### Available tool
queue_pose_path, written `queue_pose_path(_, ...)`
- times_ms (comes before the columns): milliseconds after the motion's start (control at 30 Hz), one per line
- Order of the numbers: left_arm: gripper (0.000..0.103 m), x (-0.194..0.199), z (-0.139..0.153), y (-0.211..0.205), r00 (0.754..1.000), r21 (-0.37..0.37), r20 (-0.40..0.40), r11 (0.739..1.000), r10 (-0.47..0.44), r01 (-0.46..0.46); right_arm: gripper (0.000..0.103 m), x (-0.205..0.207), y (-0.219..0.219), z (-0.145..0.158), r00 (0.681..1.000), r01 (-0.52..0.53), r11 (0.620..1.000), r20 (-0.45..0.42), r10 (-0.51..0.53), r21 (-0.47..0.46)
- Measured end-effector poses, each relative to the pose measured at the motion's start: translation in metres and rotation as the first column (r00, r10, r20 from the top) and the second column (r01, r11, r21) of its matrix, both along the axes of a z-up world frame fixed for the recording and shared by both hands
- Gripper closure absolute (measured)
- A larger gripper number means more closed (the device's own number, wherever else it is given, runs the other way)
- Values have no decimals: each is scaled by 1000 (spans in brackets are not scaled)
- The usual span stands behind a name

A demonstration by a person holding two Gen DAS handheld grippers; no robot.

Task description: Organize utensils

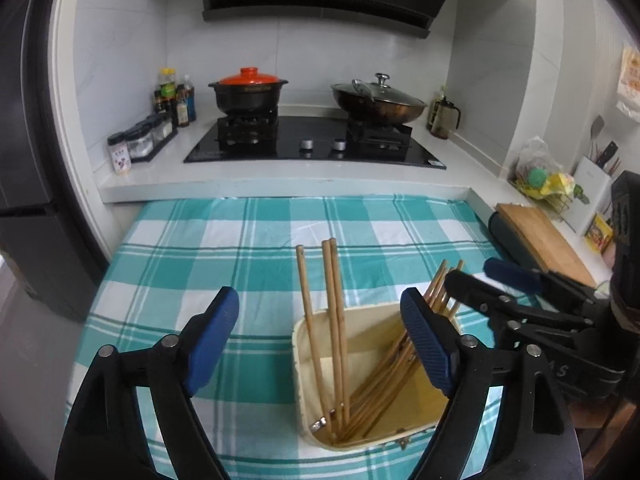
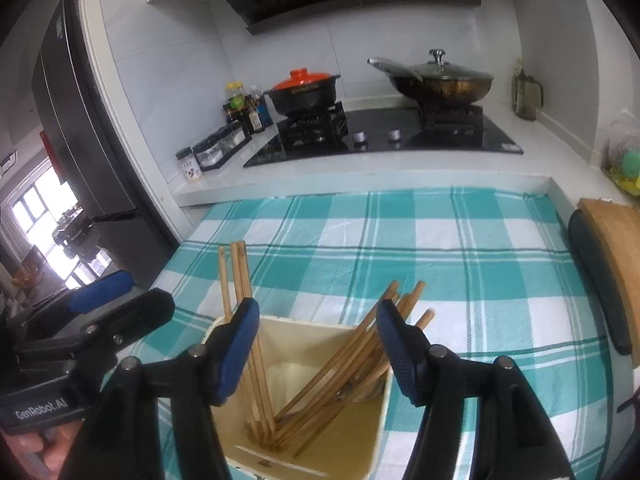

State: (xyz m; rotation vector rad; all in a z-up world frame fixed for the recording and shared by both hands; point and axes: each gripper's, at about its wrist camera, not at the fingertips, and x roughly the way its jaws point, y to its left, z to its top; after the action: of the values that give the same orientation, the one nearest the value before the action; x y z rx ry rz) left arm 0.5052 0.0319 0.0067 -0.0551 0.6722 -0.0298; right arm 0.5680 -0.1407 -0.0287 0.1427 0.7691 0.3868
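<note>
A cream square utensil holder (image 1: 320, 320) (image 2: 320, 332) stands on the teal checked tablecloth (image 1: 240, 232) (image 2: 480, 260). Several wooden chopsticks (image 1: 334, 320) (image 2: 340, 364) stand in it, some leaning left, some right. My left gripper (image 1: 320, 332) is open and empty, left of and above the holder, its right finger over the holder's right side. My right gripper (image 2: 316, 344) is open and empty just above the holder, straddling it. The right gripper also shows in the left wrist view (image 1: 480, 276) and the left gripper in the right wrist view (image 2: 132, 292).
A raised counter behind the cloth carries a gas hob (image 1: 316, 144) with an orange-lidded clay pot (image 1: 248, 92) and a lidded wok (image 1: 378, 100). Sauce bottles and spice jars (image 1: 160, 120) stand at left. A wooden cutting board (image 1: 544, 240) lies at right, a dark fridge (image 2: 80, 120) at left.
</note>
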Motion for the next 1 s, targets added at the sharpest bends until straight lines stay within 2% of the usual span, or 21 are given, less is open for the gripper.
queue_pose_path(67,7,-9,3,-1,1000,31,24,999,15,-16,40,-13,-6,11,999,7,1000,48,-5,-30)
queue_pose_path(133,4,-22,6,-4,998,61,56,998,28,-31,39,-26,-15,20,995,34,998,94,-28,-60)
queue_pose_path(233,3,-41,11,-10,996,96,87,995,25,-33,39,-48,-27,30,988,73,992,142,-59,-98)
queue_pose_path(400,2,-75,24,-23,992,145,126,989,6,-24,29,-85,-37,49,976,98,983,206,-64,-157)
queue_pose_path(533,1,-107,40,-29,985,164,171,986,0,-28,25,-116,-39,67,968,104,980,245,-60,-169)
queue_pose_path(767,1,-166,61,-31,974,154,223,985,37,-73,12,-163,-39,87,968,114,981,241,-75,-154)
queue_pose_path(833,0,-184,62,-28,972,143,231,986,51,-86,2,-177,-41,89,966,128,980,244,-89,-149)
queue_pose_path(867,0,-192,62,-26,970,128,235,987,61,-93,0,-186,-42,90,963,137,980,250,-97,-147)
queue_pose_path(1000,0,-222,51,-20,977,70,192,991,96,-111,0,-224,-40,89,957,174,968,261,-124,-178)
